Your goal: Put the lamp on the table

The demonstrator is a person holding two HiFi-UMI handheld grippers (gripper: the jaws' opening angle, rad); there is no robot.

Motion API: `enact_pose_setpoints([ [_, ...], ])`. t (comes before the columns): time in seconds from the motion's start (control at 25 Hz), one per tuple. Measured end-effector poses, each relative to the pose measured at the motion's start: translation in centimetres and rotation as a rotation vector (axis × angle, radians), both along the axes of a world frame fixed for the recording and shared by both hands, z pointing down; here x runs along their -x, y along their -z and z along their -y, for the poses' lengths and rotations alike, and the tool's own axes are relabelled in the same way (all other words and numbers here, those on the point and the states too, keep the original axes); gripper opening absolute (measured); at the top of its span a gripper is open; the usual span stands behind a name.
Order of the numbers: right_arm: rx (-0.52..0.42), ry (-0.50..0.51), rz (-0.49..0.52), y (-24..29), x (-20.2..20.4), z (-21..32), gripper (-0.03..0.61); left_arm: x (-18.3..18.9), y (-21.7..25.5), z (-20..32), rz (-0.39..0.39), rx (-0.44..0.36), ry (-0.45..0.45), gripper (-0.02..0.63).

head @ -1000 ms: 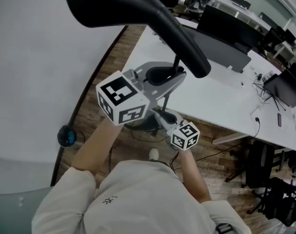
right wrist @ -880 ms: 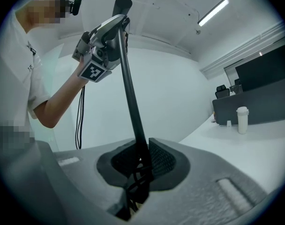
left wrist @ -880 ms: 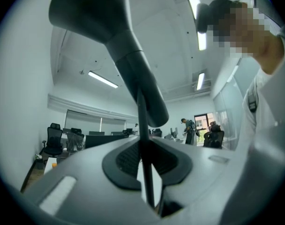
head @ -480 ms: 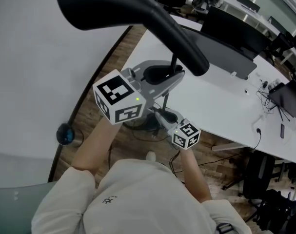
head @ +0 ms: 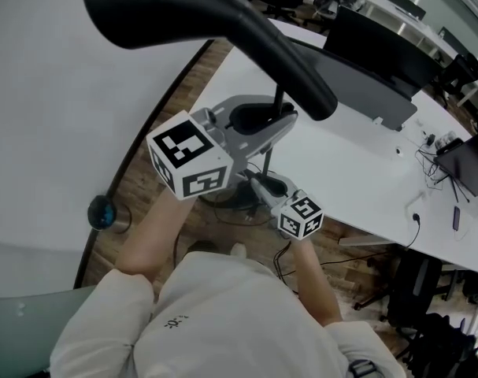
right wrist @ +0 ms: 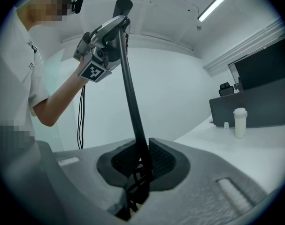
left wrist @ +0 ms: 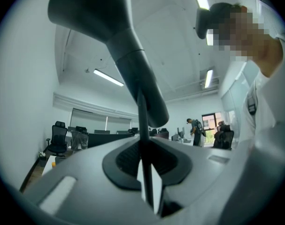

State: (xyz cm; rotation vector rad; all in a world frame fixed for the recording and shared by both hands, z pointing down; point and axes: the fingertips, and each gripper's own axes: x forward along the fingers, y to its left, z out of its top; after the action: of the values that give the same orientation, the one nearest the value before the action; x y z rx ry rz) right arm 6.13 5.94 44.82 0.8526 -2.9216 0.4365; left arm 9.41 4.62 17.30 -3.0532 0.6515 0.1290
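Note:
The lamp has a big black head [head: 199, 18] and a thin black stem [head: 279, 101], held up in the air beside the white table [head: 357, 160]. My left gripper [head: 281, 121] is shut on the stem just below the head; in the left gripper view the stem [left wrist: 143, 139] runs straight between the jaws up to the head [left wrist: 109, 41]. My right gripper [head: 253, 181] is shut on the stem lower down. The right gripper view shows the stem [right wrist: 130, 93] rising from its jaws to the left gripper [right wrist: 102, 41] above.
Black monitors [head: 372, 50] and cables [head: 427, 144] stand along the table's far side. A white bottle [right wrist: 239, 122] sits on the table by a dark screen [right wrist: 264, 74]. On the wooden floor stands a small round blue object [head: 103, 211]. A curved white wall [head: 57, 93] is at the left.
The lamp head and both grippers have drifted slightly to the left in the head view. Both grips on the stem are unchanged.

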Motion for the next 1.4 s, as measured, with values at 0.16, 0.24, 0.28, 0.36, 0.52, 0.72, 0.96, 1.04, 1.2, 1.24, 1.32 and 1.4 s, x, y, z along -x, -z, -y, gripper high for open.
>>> enact_pose_setpoints([
  [0.16,0.003,0.003,-0.003,-0.8,-0.2,0.5,0.049,-0.2,-0.8,0.5,0.001,0.004,0.005,0.032],
  [0.24,0.003,0.006,0.000,-0.7,-0.6,0.8,0.049,-0.7,-0.6,0.9,0.004,0.005,0.007,0.032],
  [0.28,0.003,0.008,0.001,-0.5,-0.9,1.0,0.049,-1.0,-0.5,1.1,0.006,0.006,0.009,0.032],
  [0.36,0.003,0.010,0.002,-0.8,-0.9,1.2,0.049,-1.0,-0.8,1.4,0.009,0.008,0.011,0.032],
  [0.52,-0.001,0.006,0.004,-1.8,-0.1,1.8,0.049,-0.1,-1.8,1.9,0.011,0.003,0.013,0.032],
  [0.72,-0.002,-0.003,0.017,-0.4,-0.8,3.6,0.049,-1.2,-0.4,3.6,0.027,-0.001,-0.001,0.032],
  [0.96,0.013,-0.034,0.003,-1.0,-0.1,6.5,0.049,0.0,-0.9,6.8,0.012,0.012,-0.021,0.032],
  [1.04,0.015,-0.043,-0.003,-1.0,0.2,7.7,0.049,0.4,-1.1,8.1,0.010,0.016,-0.032,0.032],
  [1.2,0.021,-0.065,-0.008,-1.4,0.8,10.6,0.049,1.1,-1.3,10.8,0.009,0.015,-0.058,0.032],
  [1.24,0.022,-0.071,-0.009,-1.4,0.9,11.4,0.049,1.2,-1.4,11.6,0.008,0.015,-0.063,0.032],
  [1.32,0.024,-0.085,-0.010,-1.5,1.3,13.0,0.049,1.5,-1.4,13.1,0.009,0.014,-0.077,0.031],
  [1.4,0.027,-0.098,-0.010,-1.5,1.7,14.5,0.049,1.9,-1.4,14.7,0.010,0.017,-0.092,0.031],
])
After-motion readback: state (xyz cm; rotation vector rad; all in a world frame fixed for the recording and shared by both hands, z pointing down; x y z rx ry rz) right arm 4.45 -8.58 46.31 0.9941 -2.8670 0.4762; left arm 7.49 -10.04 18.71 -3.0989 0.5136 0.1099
